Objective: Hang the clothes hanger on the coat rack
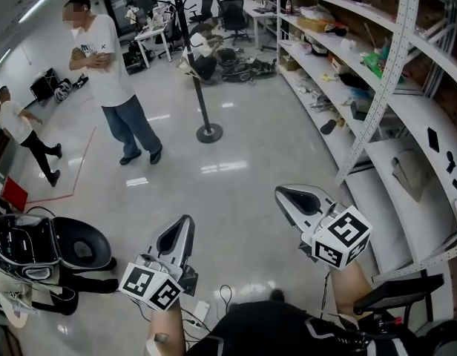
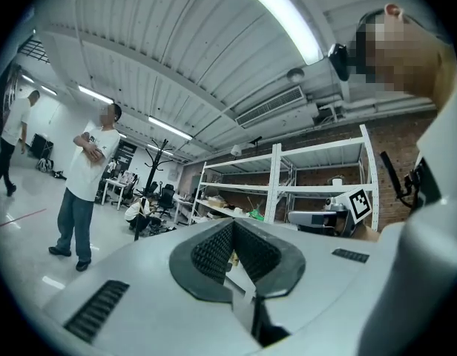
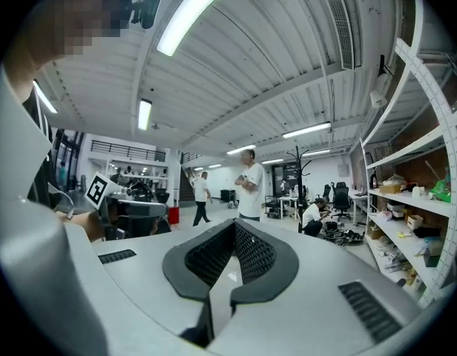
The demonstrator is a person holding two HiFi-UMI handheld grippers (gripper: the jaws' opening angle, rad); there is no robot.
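Glossy pale floor (image 1: pixel 236 191) fills most of the head view, and it's some kind of open workshop. White metal shelving (image 1: pixel 377 102) runs down the right side, loaded with small stuff too tiny to identify.

The black coat rack (image 1: pixel 198 87) stands mid-floor on a round base, well apart from both grippers. Its hooked top runs right up to the frame edge, so I can't see all of it. It also shows small and far off in the left gripper view (image 2: pixel 164 158) and the right gripper view (image 3: pixel 298 173). I can't pick out the clothes hanger in any view.

The left gripper (image 1: pixel 185 225) is low in the head view, pointing up the room. Its own camera shows the two dark ribbed pads pressed together at the tip with nothing between them. It's the same deal with the right gripper (image 1: pixel 282 193): pads meeting, nothing pinched.

A person in a white T-shirt and jeans (image 1: pixel 110 65) stands left of the rack with arms folded. Someone else crouches (image 1: pixel 202 54) just behind the pole, partly covered by it. A third person (image 1: pixel 17 128) is at the far left edge.

Bulky black gear (image 1: pixel 73 247) sits bottom left, cut off by the frame, and I honestly can't tell what it is.
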